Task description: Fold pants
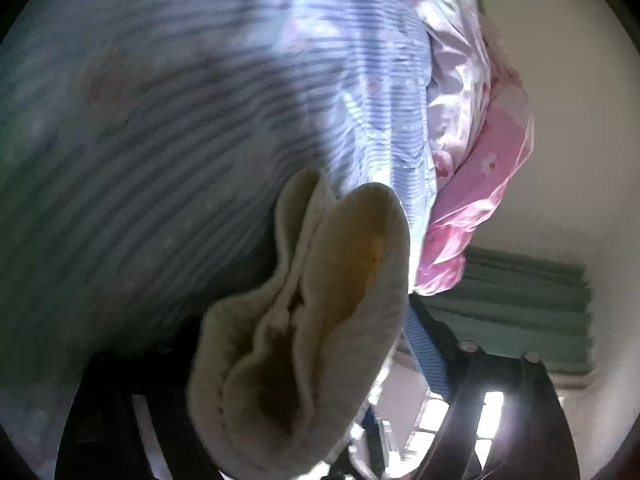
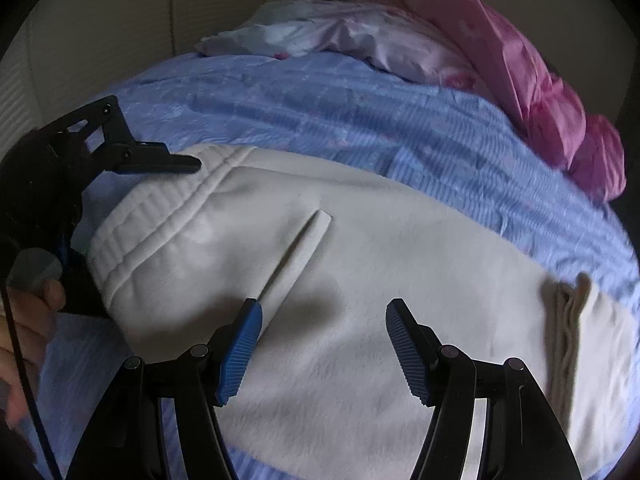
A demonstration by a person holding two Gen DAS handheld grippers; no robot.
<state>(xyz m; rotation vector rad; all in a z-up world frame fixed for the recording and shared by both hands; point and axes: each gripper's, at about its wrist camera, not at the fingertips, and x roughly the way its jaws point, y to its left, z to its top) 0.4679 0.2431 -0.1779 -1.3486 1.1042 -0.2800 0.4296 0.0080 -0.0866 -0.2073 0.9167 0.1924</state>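
The cream fleece pants (image 2: 320, 288) lie spread flat on a blue striped bedspread (image 2: 360, 120), waistband (image 2: 152, 216) toward the left of the right wrist view, a pocket slit (image 2: 298, 248) near the middle, and a bunched drawstring (image 2: 564, 320) lying on the fabric to the right of the pocket slit.

The right gripper (image 2: 324, 344) hovers over the pants just below the pocket slit. Its blue pads (image 2: 240, 356) stand well apart with only the flat fabric beneath them; nothing is caught between them.

The left gripper (image 2: 160, 162) sits at the waistband's far left corner, a hand (image 2: 28, 316) behind it. In its own view a thick fold of the pants (image 1: 304, 320) fills the space between the fingers and rises off the bedspread (image 1: 160, 120); the left finger is hidden by the cloth and only a blue pad (image 1: 424, 344) shows to the right of the fold, so I cannot tell whether the pads press on it.

Beyond the pants, at the bedspread's far edge, lie a rumpled white floral cloth (image 2: 340, 40) and pink cloth (image 2: 540, 92) beside it.
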